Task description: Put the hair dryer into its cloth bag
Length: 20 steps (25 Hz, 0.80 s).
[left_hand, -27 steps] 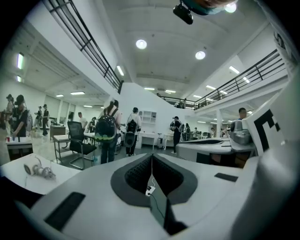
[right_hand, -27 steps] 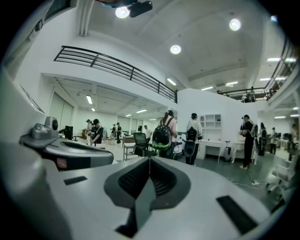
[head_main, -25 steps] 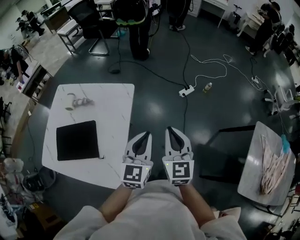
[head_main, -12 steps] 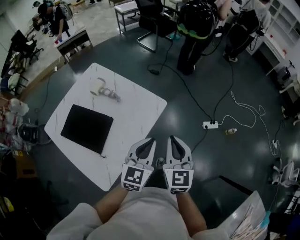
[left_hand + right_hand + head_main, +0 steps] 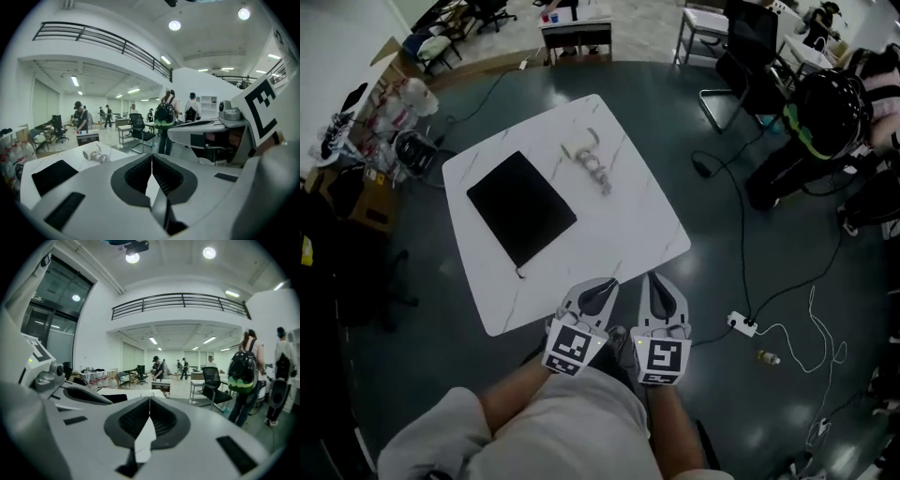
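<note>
The black cloth bag lies flat on the white marble table, with its drawstring end toward me. Beyond it on the table lies the white hair dryer, its coiled cord beside it. My left gripper and right gripper are side by side at the table's near corner, both shut and empty, well short of the bag. The left gripper view shows shut jaws, with the bag and the dryer to the left. In the right gripper view the jaws meet, and the bag lies ahead.
A person in black with a backpack stands at the right near an office chair. A power strip, a bottle and cables lie on the dark floor at the right. Boxes and clutter crowd the left side.
The head view has swung round, so the table now lies straight ahead of both grippers instead of off to the left. Both grippers stayed shut and close together.
</note>
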Tool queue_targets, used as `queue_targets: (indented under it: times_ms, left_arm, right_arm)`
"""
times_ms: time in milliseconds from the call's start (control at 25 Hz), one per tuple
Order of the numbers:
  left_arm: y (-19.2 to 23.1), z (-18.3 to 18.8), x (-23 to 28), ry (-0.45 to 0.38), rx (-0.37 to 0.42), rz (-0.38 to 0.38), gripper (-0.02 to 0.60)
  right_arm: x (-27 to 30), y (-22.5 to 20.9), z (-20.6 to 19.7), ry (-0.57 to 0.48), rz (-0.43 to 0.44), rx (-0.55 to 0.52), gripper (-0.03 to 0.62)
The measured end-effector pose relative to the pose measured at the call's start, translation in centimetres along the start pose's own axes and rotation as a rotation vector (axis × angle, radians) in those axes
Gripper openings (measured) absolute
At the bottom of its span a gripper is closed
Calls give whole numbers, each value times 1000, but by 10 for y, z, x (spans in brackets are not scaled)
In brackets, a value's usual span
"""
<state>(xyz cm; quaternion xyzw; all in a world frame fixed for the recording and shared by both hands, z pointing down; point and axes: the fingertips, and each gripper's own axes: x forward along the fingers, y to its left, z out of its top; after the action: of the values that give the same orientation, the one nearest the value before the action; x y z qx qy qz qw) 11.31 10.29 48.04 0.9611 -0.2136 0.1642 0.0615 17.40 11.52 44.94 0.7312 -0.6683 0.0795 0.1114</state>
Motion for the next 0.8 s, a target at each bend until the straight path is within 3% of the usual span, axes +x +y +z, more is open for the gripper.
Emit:
queue_targets:
  times_ms: [200,360,800]
  left_arm:
    - [52,-18,-14,41,-61,182,12]
    - [91,-39,-23,75,-98,280,12]
    - [198,-106,-41,128,-274,437,12]
  right_arm:
    - [47,37,-14,57,203,-19,17]
    - [83,67,-24,122,330,-26,17]
    - [186,143,-59,285,565,-444,19]
